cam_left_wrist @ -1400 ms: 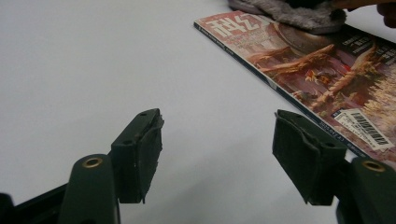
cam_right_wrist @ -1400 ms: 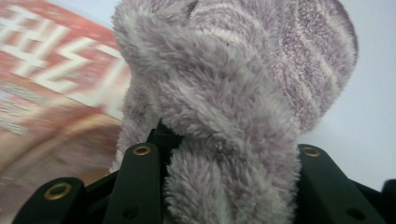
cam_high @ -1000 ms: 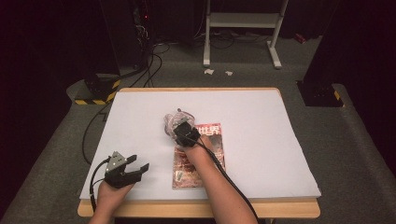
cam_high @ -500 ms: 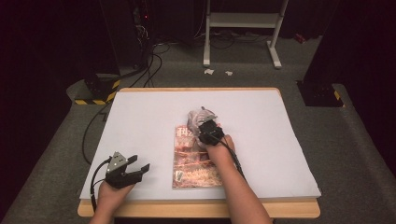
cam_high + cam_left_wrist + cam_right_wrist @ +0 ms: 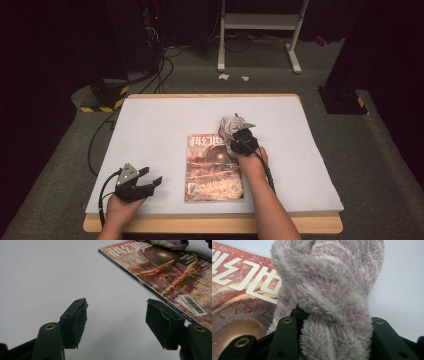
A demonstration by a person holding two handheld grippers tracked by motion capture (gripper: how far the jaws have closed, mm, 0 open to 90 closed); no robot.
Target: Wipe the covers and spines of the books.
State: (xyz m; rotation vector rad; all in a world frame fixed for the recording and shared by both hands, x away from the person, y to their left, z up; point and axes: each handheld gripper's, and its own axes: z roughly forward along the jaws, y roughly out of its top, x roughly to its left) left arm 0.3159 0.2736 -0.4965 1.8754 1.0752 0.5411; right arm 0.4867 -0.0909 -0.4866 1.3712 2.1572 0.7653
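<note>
A fuzzy grey cloth (image 5: 229, 126) was clamped in the right claw (image 5: 239, 139) over the magazine's (image 5: 214, 170) far right corner. The left claw (image 5: 150, 179), gaping empty, was parked near the desk's (image 5: 150, 120) front-left corner, with lots of bare surface around.

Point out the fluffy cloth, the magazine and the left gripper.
fluffy cloth (image 5: 329, 290), right gripper view, on its bunched middle.
magazine (image 5: 212, 167), high view, on the cover's centre.
left gripper (image 5: 116, 321), left gripper view, midway between its open jaws.
</note>
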